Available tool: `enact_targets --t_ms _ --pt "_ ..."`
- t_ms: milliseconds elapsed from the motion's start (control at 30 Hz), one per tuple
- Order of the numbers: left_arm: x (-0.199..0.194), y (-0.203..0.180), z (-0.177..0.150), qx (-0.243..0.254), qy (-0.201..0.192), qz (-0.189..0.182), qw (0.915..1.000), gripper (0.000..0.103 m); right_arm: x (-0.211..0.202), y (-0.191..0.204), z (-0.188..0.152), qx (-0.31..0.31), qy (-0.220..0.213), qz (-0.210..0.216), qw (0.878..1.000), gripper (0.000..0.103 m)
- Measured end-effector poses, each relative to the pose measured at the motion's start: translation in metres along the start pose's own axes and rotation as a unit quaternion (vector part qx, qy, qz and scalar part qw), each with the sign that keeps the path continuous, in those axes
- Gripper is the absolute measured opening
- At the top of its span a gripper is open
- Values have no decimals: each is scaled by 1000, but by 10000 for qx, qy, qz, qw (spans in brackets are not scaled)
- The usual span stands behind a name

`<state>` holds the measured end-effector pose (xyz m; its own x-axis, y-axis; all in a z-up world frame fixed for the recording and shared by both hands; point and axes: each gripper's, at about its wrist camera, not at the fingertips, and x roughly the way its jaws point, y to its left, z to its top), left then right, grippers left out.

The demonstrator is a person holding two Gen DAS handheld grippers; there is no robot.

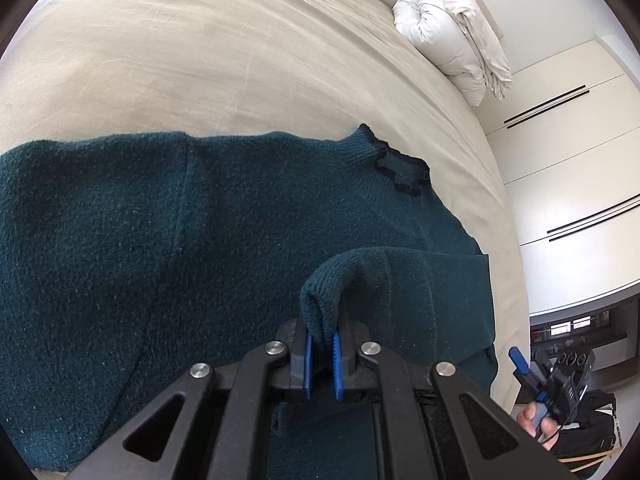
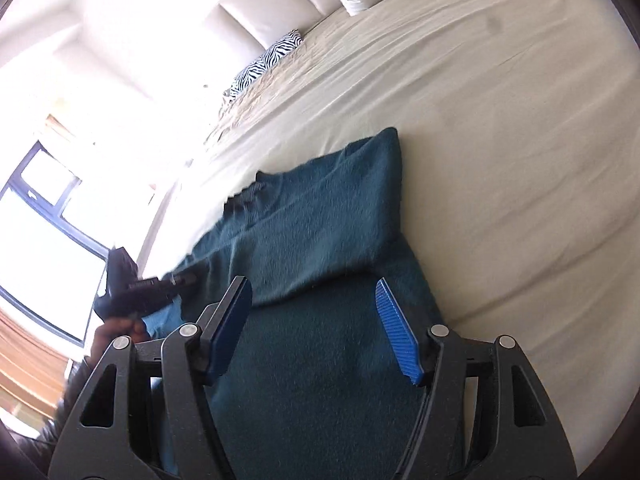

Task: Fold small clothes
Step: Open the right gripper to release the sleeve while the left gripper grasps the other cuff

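Sweater [image 1: 120, 248], dark teal knit, lies spread on a beige bed [image 1: 200, 60], its ribbed collar [image 1: 396, 168] with a darker scalloped edge toward the headboard end. One fold of the knit, seemingly a cuff [image 1: 340, 280], rises off the body of the garment and is pinched between the blue pads [image 1: 307, 364] of the left gripper [image 1: 322, 346], whose fingers are drawn in narrow around the cloth. Seen from the right wrist camera, the sweater [image 2: 320, 240] runs from under the tool up the sheet, with one part folded across the rest and a corner pointing up the bed [image 2: 500, 120]. The right gripper [image 2: 316, 328] hovers over the garment with its fingers spread wide, blue pads [image 2: 398, 332] well apart and nothing between them. The left gripper [image 2: 136, 284] shows at the left edge of that view, held in a hand [image 2: 120, 330] beside the sweater's side; in the left wrist view the right gripper [image 1: 552, 376] appears at the lower right off the mattress edge, a hand [image 1: 536, 420] gripping its handle. A rolled white duvet [image 1: 452, 36] sits at the far corner of the bed, near a padded headboard [image 2: 264, 4]. A zebra-print cloth [image 2: 268, 64] lies by the headboard on the wrinkled sheet. Cream wardrobe doors [image 1: 568, 152] with dark bar handles stand past the bed, and a bright window [image 2: 44, 232] fills the other side of the room.
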<state>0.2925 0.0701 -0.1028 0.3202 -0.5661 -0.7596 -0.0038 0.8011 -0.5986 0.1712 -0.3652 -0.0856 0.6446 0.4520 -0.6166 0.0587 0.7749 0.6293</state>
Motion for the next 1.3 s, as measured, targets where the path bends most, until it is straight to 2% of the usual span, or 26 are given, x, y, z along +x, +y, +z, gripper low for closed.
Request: enact_targets --t_ms 267,500,633,800,900,1067,1167,1267,1300 --pt "-3 9 -1 -97 -78 -136 9998 9 49 -37 61 1078 451 801 9899 64" --pt "1 25 5 -244 -109 -217 9994 13 103 -57 97 1522 640 767 9833 64" --pt "4 26 11 -205 -150 -219 9994 13 118 -61 119 1628 505 748 9825 64" --pt "5 28 12 -224 -209 -311 9990 13 132 -59 138 1621 633 742 9819 64" --pt "4 33 11 -270 -215 -393 9986 13 129 -59 129 1643 693 891 9799 64" --pt "3 33 10 -322 -242 -422 9983 14 109 -48 85 1494 939 1257 9762 63" --pt "-3 35 8 -440 -336 -422 9976 18 96 -42 57 1514 1039 1378 9733 63" --pt "-20 40 3 -553 -518 -447 9961 36 81 -37 38 1483 1019 1345 9744 63" --pt "-31 42 0 -589 -632 -412 9954 50 76 -36 34 1506 1003 1345 9742 63"
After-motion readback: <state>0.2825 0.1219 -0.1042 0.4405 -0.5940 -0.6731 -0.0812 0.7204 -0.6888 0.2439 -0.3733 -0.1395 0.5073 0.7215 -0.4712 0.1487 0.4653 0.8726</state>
